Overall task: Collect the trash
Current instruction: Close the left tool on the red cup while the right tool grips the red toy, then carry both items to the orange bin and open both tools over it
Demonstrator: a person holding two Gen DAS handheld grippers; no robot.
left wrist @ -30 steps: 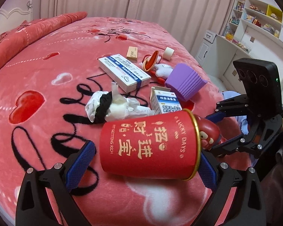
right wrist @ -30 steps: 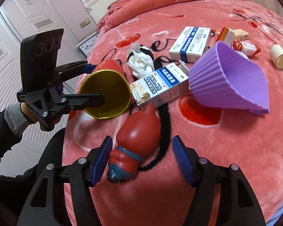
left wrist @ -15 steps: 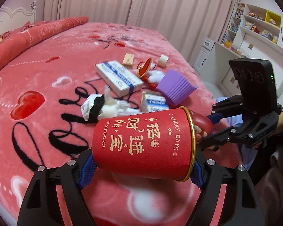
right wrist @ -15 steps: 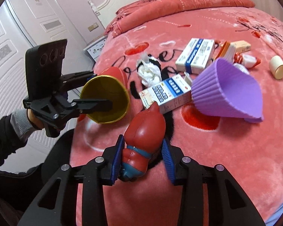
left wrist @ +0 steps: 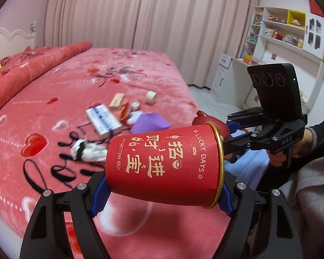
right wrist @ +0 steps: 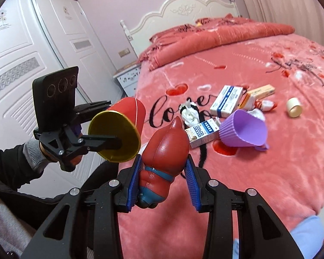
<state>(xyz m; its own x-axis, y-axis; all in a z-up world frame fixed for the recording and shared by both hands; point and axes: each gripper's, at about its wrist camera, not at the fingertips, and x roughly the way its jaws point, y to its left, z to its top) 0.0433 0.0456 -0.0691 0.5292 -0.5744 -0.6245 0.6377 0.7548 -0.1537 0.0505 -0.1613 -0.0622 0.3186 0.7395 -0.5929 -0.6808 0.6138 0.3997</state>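
My left gripper [left wrist: 162,192] is shut on a red paper cup [left wrist: 162,164] with gold lettering, held on its side above the bed, gold-lined mouth to the right; it also shows in the right wrist view [right wrist: 116,136]. My right gripper [right wrist: 164,183] is shut on a red toy figure [right wrist: 164,151] with a blue belt, lifted off the bed, its tip close to the cup's mouth. In the left wrist view the toy [left wrist: 211,123] peeks out behind the cup's rim. Crumpled white tissue [right wrist: 190,116] lies on the bed.
On the pink blanket [right wrist: 270,172] lie a purple silicone cup [right wrist: 244,131], a small blue-white carton [right wrist: 203,133], a flat medicine box [right wrist: 226,99], a tan box [right wrist: 261,91], a tape roll [right wrist: 293,110] and a red wrapper [right wrist: 267,105]. Wardrobe at left, shelves and desk [left wrist: 280,43] beyond the bed.
Both grippers have closed and lifted: the left raised the cup off the bed, the right gripped the toy and raised it toward the cup's mouth.
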